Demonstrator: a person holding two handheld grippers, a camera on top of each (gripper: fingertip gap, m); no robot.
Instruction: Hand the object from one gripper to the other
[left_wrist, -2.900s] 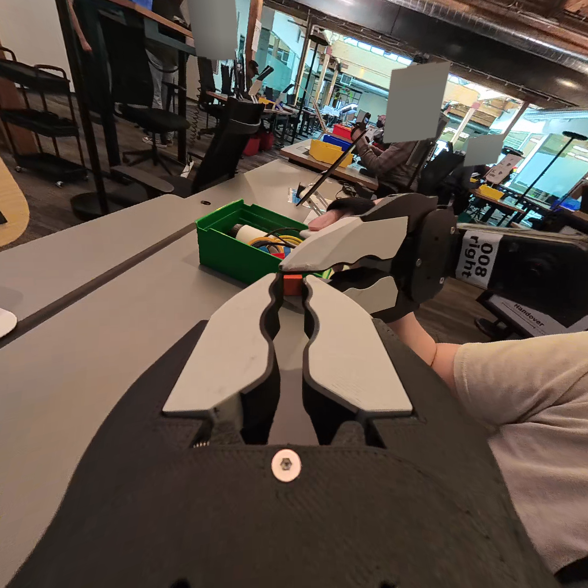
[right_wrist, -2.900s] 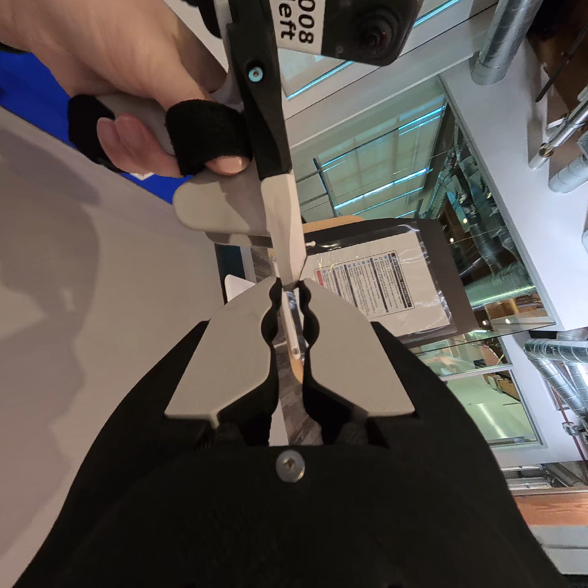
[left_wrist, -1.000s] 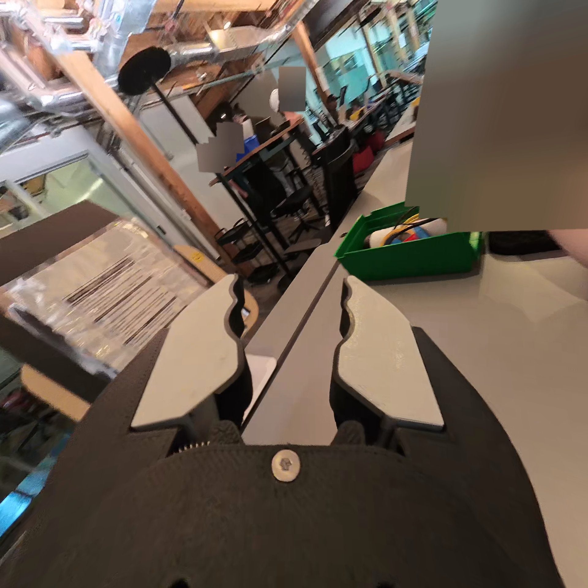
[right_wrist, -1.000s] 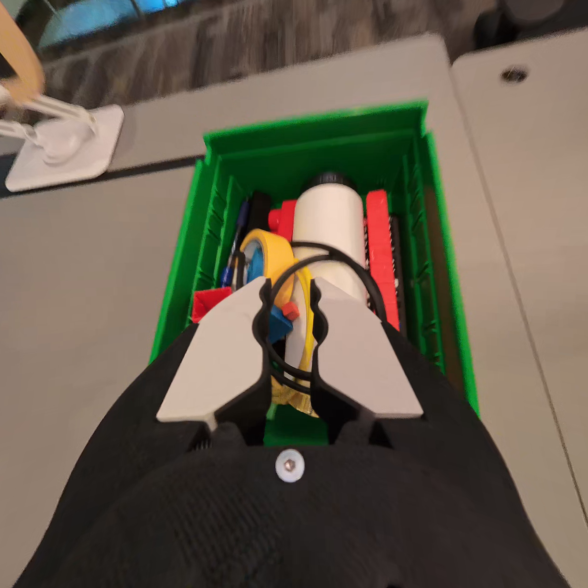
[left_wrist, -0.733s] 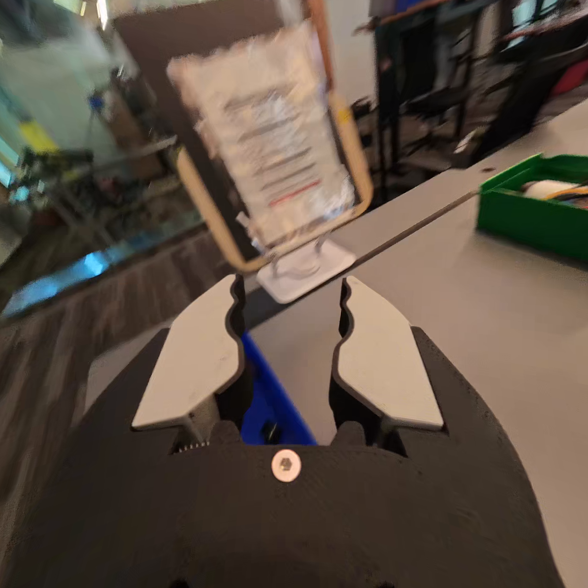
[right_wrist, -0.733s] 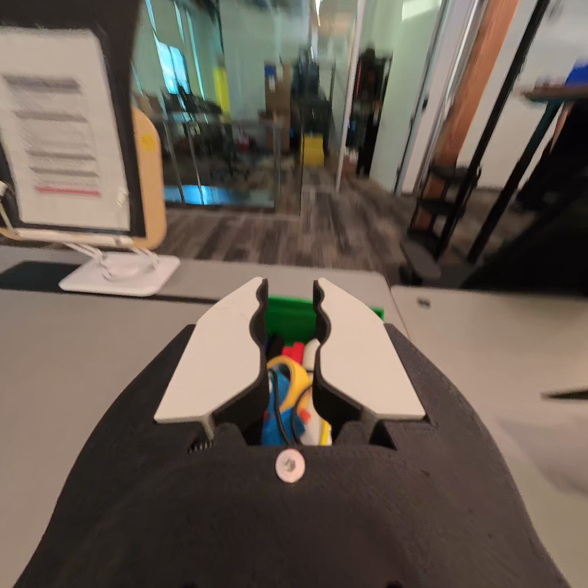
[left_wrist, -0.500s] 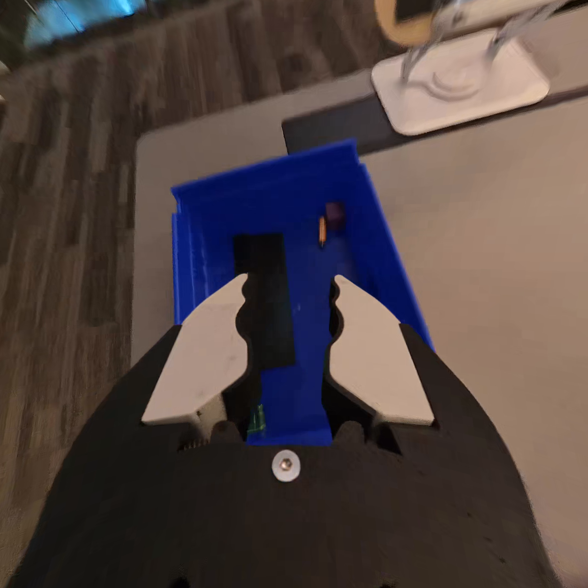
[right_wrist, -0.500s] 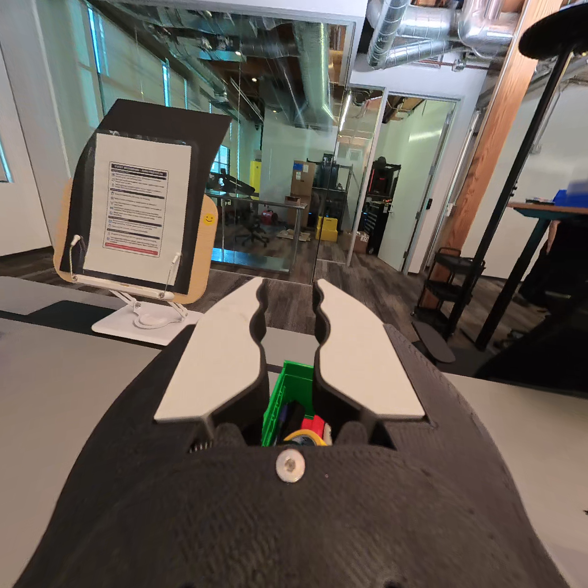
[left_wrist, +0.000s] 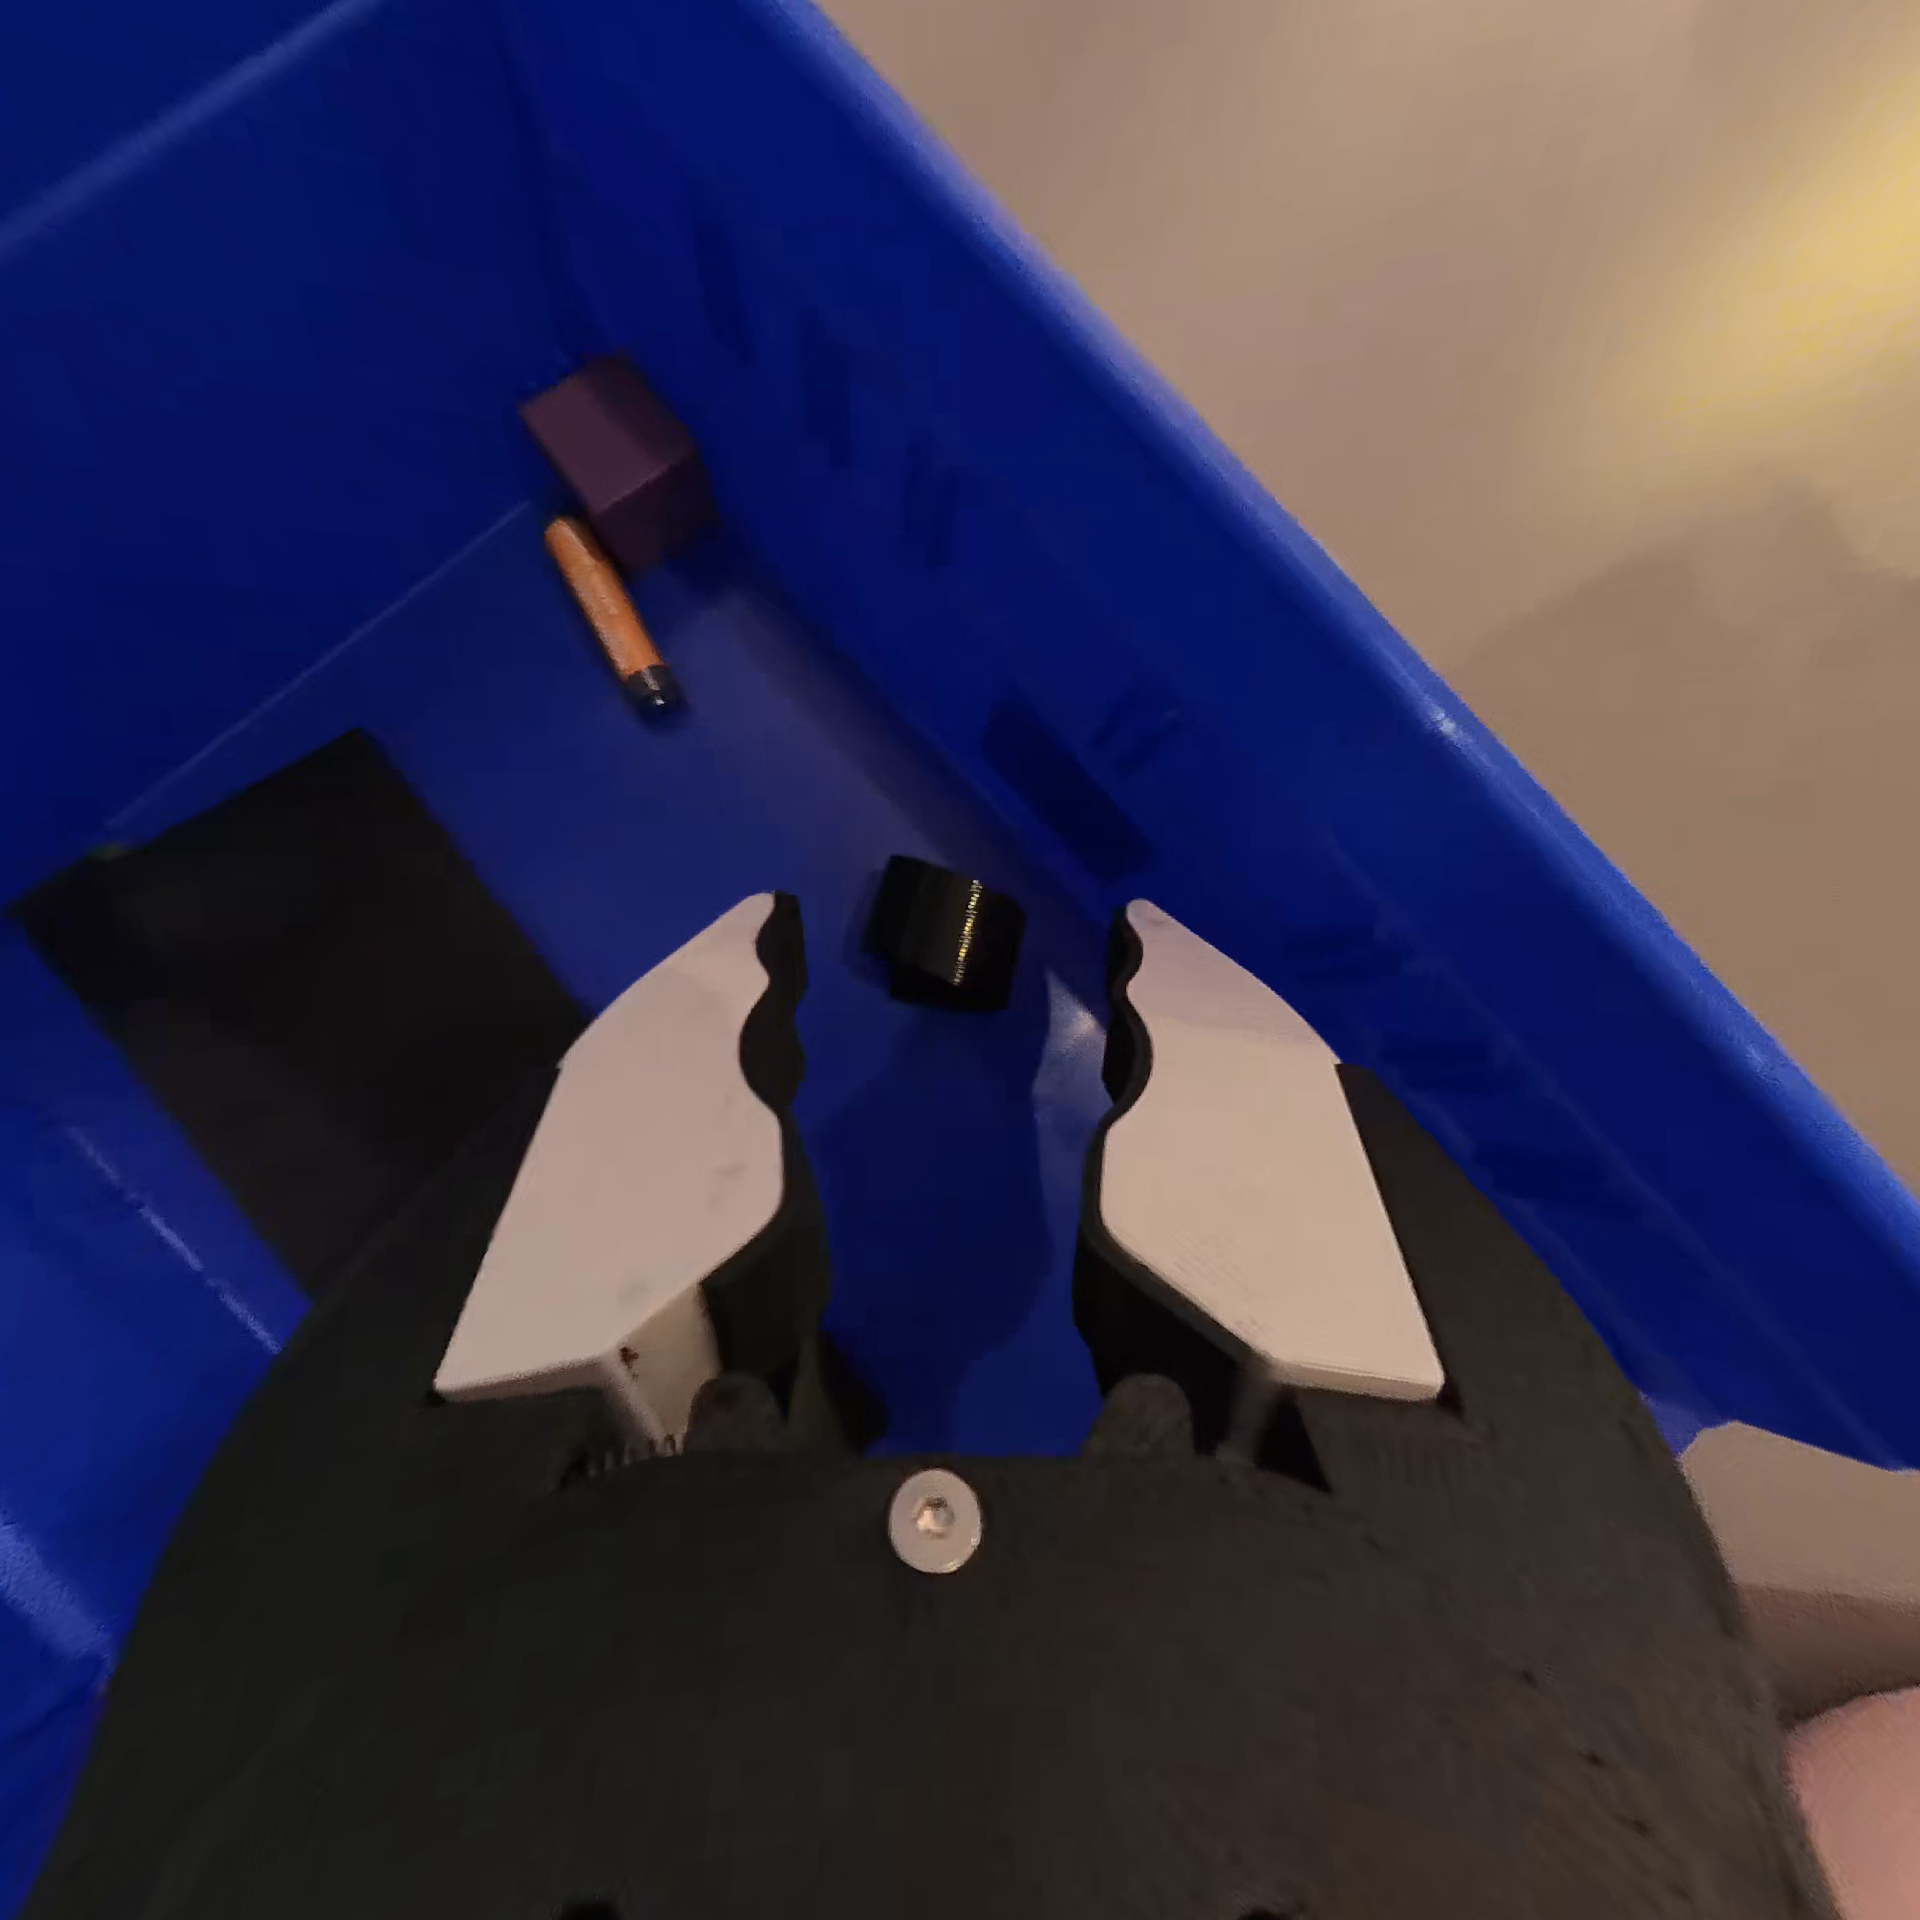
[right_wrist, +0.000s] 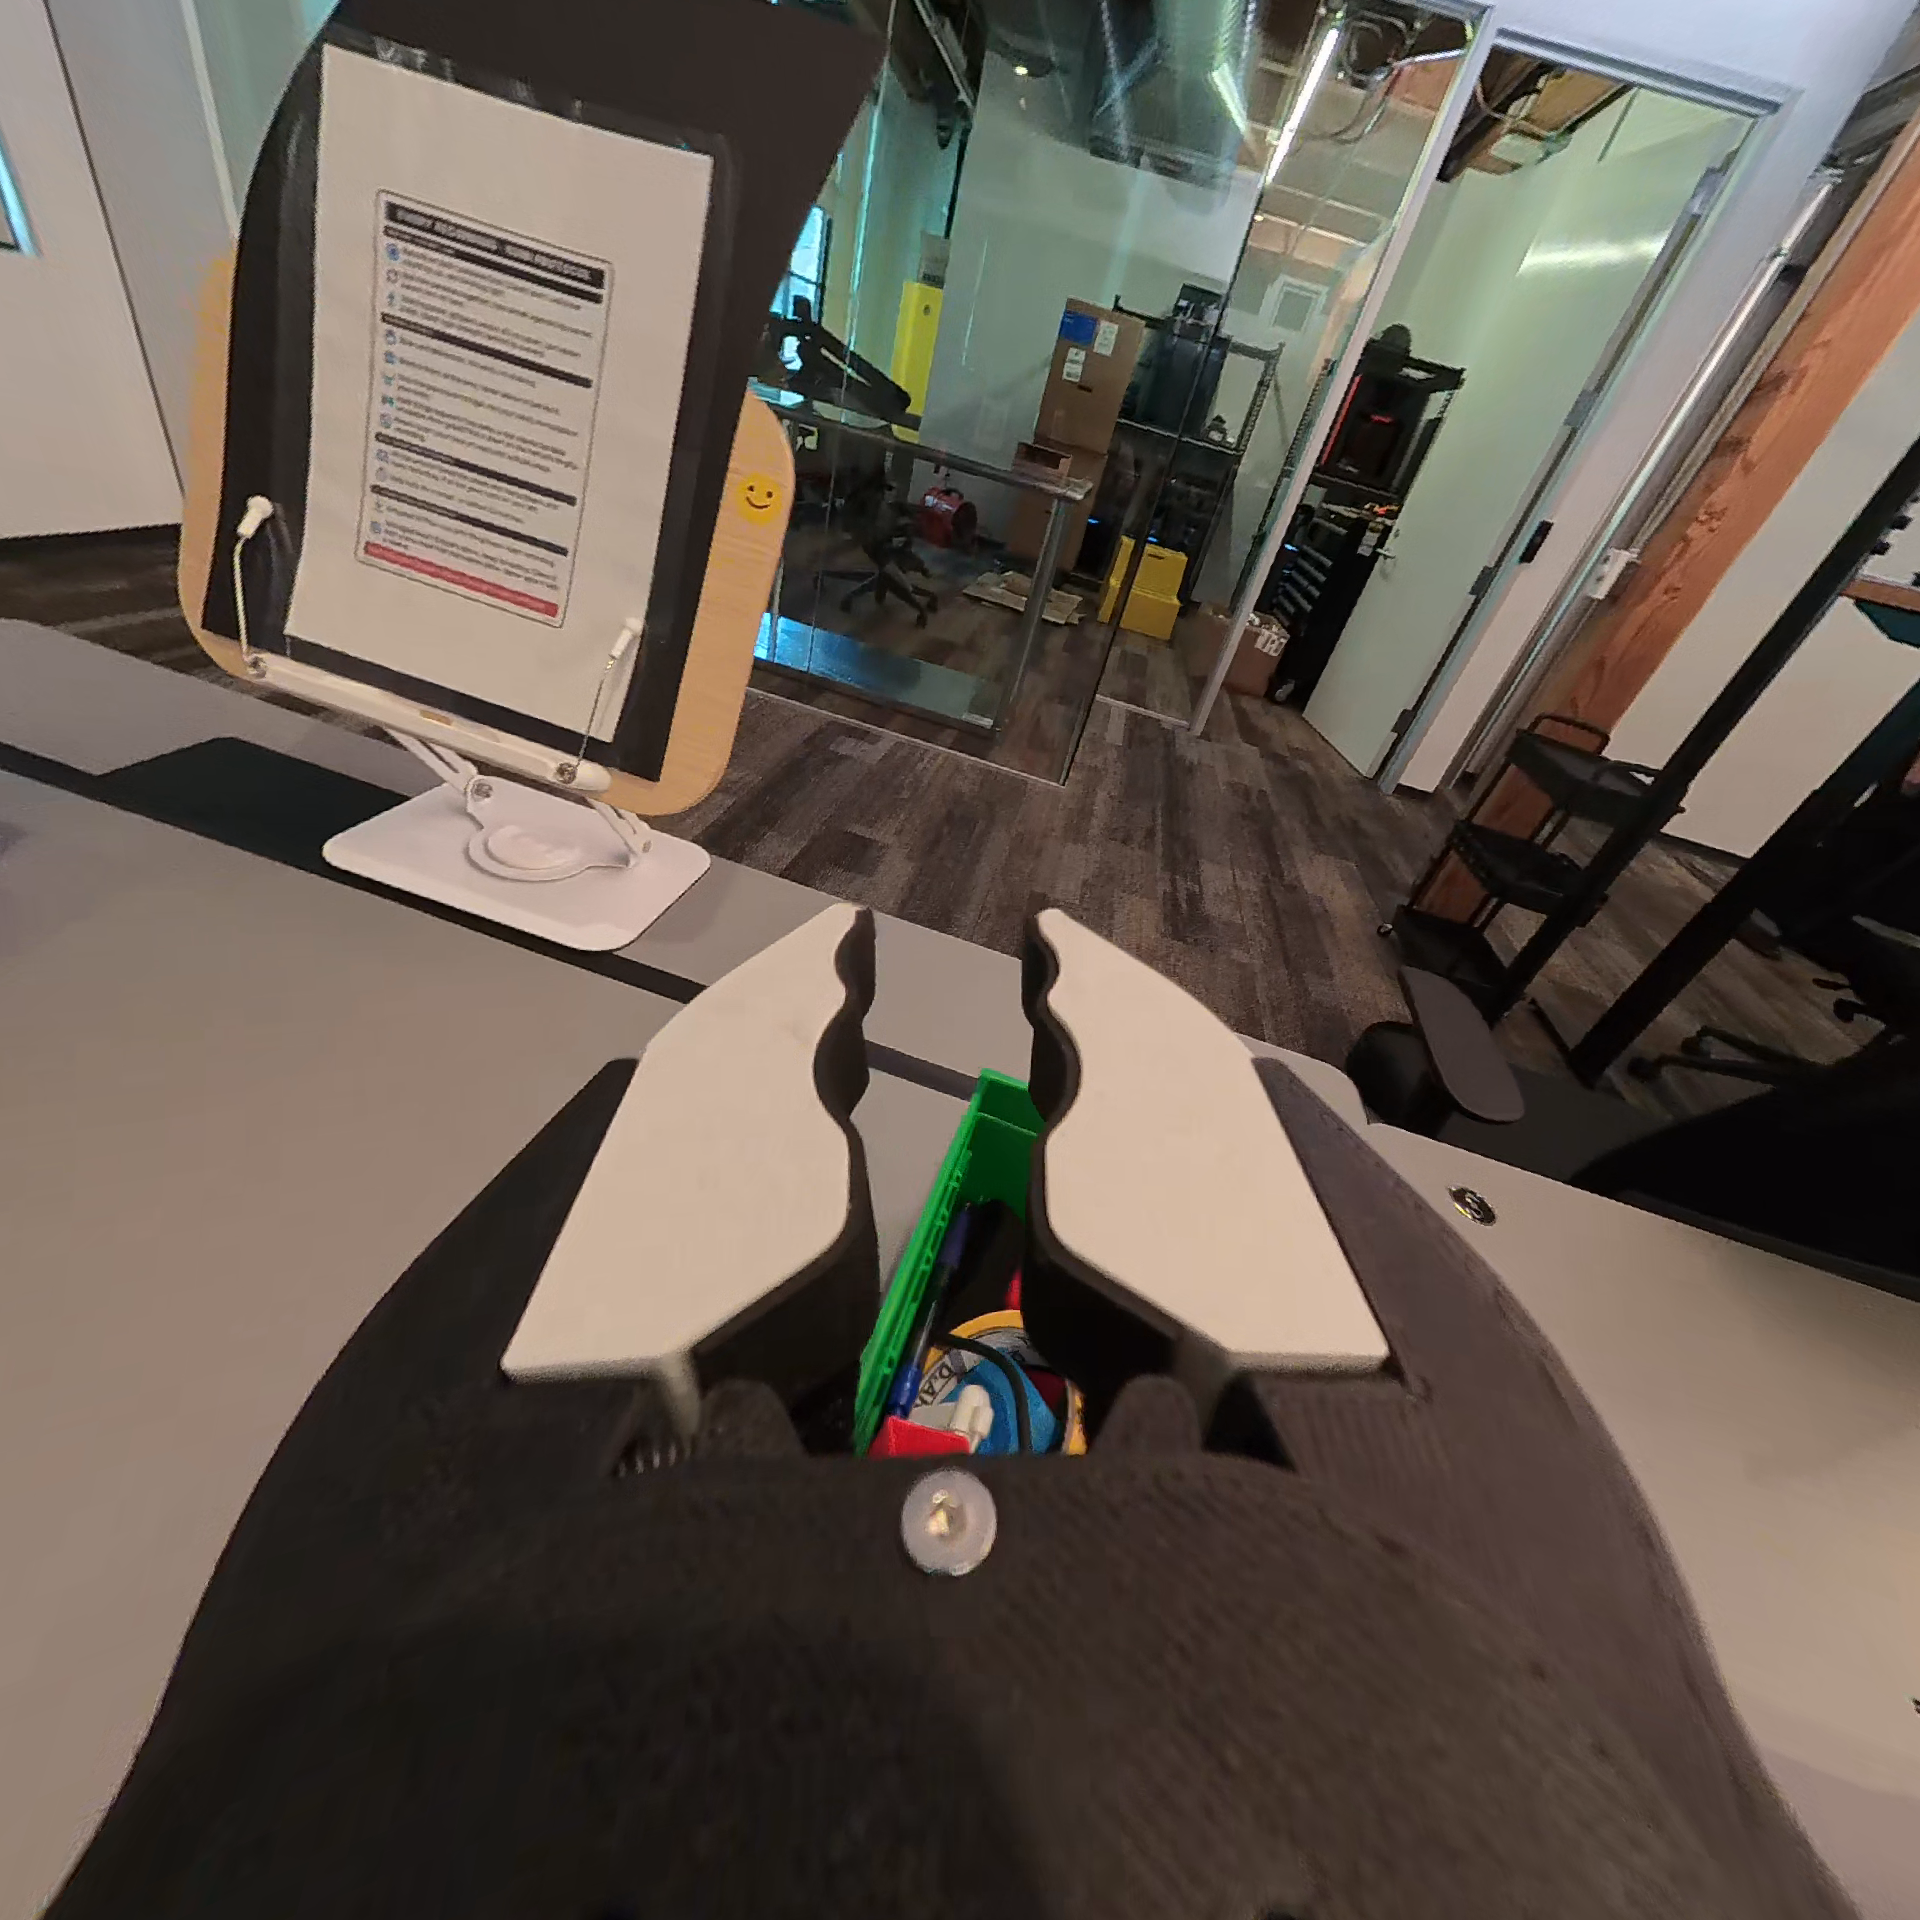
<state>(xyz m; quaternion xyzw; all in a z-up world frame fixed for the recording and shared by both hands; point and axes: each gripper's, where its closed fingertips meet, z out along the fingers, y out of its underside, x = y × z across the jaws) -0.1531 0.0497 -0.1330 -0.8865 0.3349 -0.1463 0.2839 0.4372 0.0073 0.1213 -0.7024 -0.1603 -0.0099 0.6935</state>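
Note:
In the left wrist view my left gripper (left_wrist: 951, 914) is open and empty, low inside a blue bin (left_wrist: 1195, 644). A small black cylindrical part (left_wrist: 940, 945) lies on the bin floor between and just beyond its fingertips. A purple block (left_wrist: 613, 457), a short orange-brown stick (left_wrist: 613, 613) and a flat black piece (left_wrist: 281, 997) also lie in the bin. In the right wrist view my right gripper (right_wrist: 948, 925) is open and empty, raised above a green bin (right_wrist: 935, 1236) filled with tape, pens and red parts.
A grey table (right_wrist: 260, 1091) carries both bins. A document stand with a white base (right_wrist: 520, 852) stands at the table's far edge. Beyond it are wood floor, glass partitions and a black cart (right_wrist: 1538, 831). My hands' fingertips stand some 65 centimetres from each other. The left tips stand about 8 centimetres off the short orange-brown stick (left_wrist: 613, 613).
My left gripper swung from facing the room down into the blue bin and opened wider near the black part. My right gripper lifted out of the green bin and now faces the room.

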